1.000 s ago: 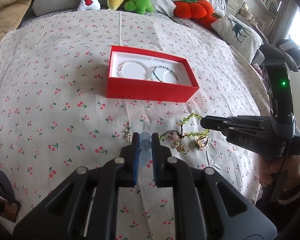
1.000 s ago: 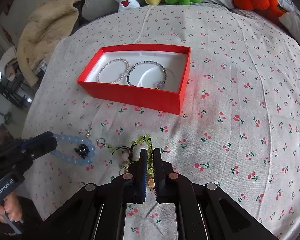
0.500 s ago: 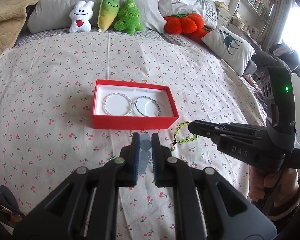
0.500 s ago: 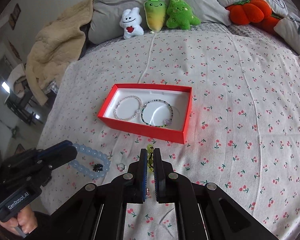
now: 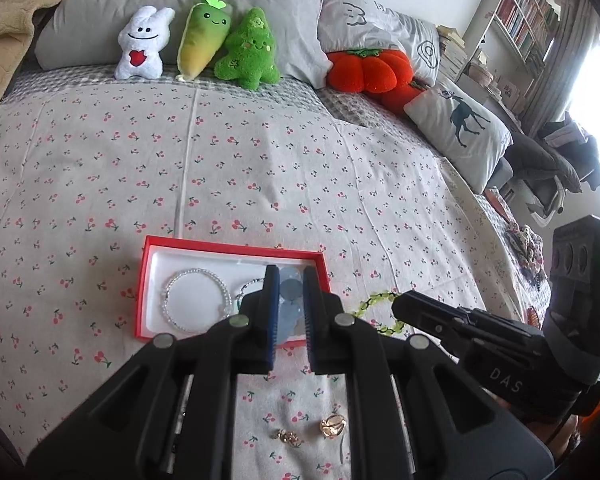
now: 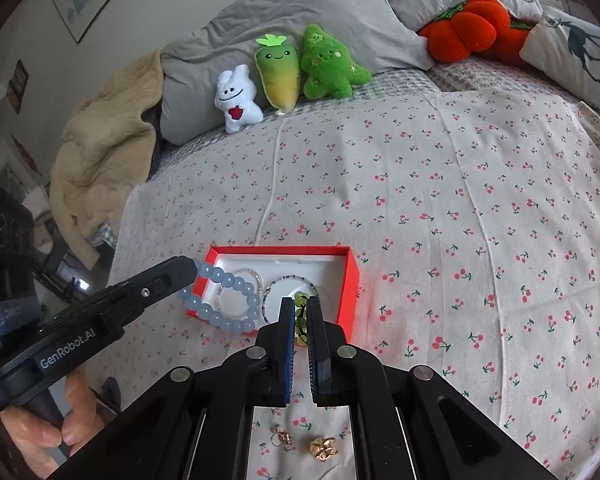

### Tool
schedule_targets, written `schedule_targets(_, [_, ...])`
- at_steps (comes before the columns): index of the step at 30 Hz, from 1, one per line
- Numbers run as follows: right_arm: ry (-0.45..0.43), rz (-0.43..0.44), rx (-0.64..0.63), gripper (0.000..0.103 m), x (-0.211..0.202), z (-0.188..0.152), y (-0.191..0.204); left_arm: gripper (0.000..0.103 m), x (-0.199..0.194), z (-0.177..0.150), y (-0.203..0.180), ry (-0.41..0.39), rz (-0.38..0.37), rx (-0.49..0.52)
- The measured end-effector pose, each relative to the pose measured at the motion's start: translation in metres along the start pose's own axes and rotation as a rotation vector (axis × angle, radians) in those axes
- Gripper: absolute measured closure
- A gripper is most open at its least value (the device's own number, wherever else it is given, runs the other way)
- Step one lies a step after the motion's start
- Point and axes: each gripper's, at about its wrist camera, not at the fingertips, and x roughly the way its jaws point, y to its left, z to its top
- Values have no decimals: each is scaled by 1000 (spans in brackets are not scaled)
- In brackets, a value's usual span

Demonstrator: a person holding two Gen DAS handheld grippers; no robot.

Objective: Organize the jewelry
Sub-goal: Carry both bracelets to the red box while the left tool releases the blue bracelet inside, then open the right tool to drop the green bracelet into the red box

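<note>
A red jewelry box (image 5: 153, 248) with a white lining lies on the cherry-print bed; it also shows in the right wrist view (image 6: 352, 276). A silver bracelet (image 5: 196, 304) and a dark beaded bracelet (image 6: 290, 280) lie inside. My left gripper (image 5: 291, 280) is shut on a pale blue bead bracelet (image 6: 224, 300) and holds it in the air over the box. My right gripper (image 6: 299, 308) is shut on a green bead bracelet (image 5: 374, 306) and holds it in the air just to the right of the left one.
Two small gold pieces (image 5: 333, 426) (image 5: 287, 436) lie on the sheet near me. Plush toys (image 5: 204, 48) and pillows (image 5: 458, 128) line the head of the bed. A beige blanket (image 6: 100, 160) hangs at the left edge.
Both grippers have risen from the sheet and moved toward the box, each carrying its bracelet. The box now sits just under the fingertips.
</note>
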Motion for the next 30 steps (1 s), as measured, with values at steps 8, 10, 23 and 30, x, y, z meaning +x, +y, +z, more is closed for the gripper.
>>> schedule_targets(8, [-28,-12,2,97,2,13,0,90,33,-8,48,41,85,-67])
schedule_targets(10, [-30,-15,-13,97,6,16,5,90,36,-11,56,46,112,-70])
schedule_targets(23, [-36,65,-112,97,25,26,79,72,8,-18,80,43,212,-64])
schedule_targets(30, [3,55,-133,97,49,19,88,57,-5,-41,94,94,267,-112])
